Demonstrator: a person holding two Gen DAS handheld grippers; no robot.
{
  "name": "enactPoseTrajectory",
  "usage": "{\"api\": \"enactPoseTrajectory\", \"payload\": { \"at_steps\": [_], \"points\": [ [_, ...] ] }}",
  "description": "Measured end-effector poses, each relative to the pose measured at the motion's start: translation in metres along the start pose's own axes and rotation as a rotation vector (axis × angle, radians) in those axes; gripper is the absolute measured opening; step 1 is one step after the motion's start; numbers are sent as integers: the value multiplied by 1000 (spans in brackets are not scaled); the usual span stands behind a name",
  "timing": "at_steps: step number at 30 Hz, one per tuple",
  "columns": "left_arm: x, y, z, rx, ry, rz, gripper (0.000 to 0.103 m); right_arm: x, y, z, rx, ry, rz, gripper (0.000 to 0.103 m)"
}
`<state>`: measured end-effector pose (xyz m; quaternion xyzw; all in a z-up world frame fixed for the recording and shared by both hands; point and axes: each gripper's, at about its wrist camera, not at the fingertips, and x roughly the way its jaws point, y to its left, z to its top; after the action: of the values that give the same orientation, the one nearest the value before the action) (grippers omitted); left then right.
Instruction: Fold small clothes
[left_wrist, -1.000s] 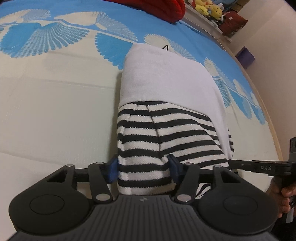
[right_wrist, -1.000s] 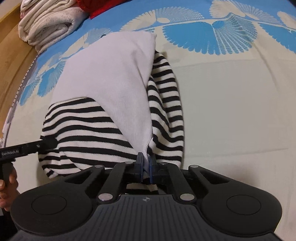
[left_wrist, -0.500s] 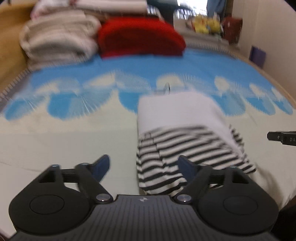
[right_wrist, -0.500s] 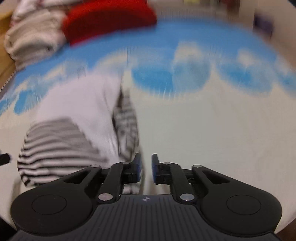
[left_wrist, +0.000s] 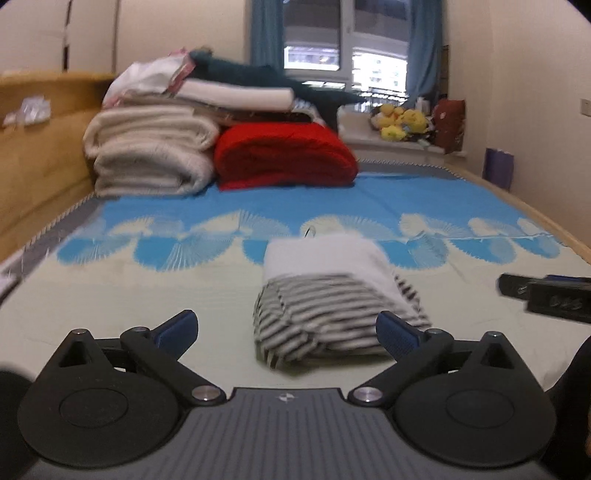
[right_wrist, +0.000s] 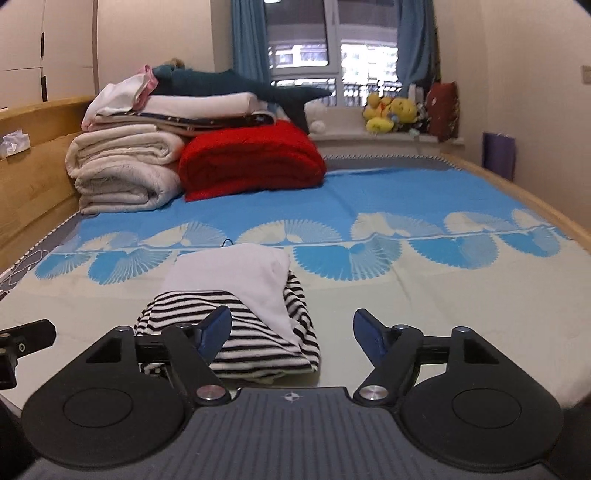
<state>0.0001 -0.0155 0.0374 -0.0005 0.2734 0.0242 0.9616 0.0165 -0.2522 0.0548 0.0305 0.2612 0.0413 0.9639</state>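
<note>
The left gripper (left_wrist: 286, 326) hangs above the bed (left_wrist: 110, 295) with jaws spread wide, holding nothing. Just ahead of it the striped top (left_wrist: 325, 314) lies folded into a compact bundle on the cream part of the bed. The right gripper (right_wrist: 291, 332), to the bundle's right, also has its jaws spread and empty. This fold looks done; next comes fetching another garment.

One folded striped garment (right_wrist: 236, 317) is lying at lower centre of the frame on one bed (right_wrist: 424, 295). Two tongs are showing, left tongs (left_wrist: 286, 334) and right tongs (right_wrist: 291, 334), each spreading two blue fingertips. One red blanket (right_wrist: 251, 160) is sitting at upper centre.
</note>
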Motion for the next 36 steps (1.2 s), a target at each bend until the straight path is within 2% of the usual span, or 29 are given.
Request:
{"api": "enactPoseTrajectory", "payload": {
  "at_steps": [3, 7, 13, 18, 36],
  "points": [
    [15, -2, -7, -11, 99, 9, 102, -9, 8, -14, -15, -3, -24, 81],
    [22, -11, -4, 33, 57, 23, 102, -4, 26, -24, -104, 13, -28, 82],
    [31, -17, -9, 12, 84, -12, 102, 4, 32, -28, -92, 46, -34, 85],
    [35, -20, -8, 15, 61, -2, 102, 9, 38, -30, -105, 50, -23, 85],
    [41, -14, -9, -19, 81, -6, 102, 13, 45, -28, -135, 45, -17, 85]
  ]
}}
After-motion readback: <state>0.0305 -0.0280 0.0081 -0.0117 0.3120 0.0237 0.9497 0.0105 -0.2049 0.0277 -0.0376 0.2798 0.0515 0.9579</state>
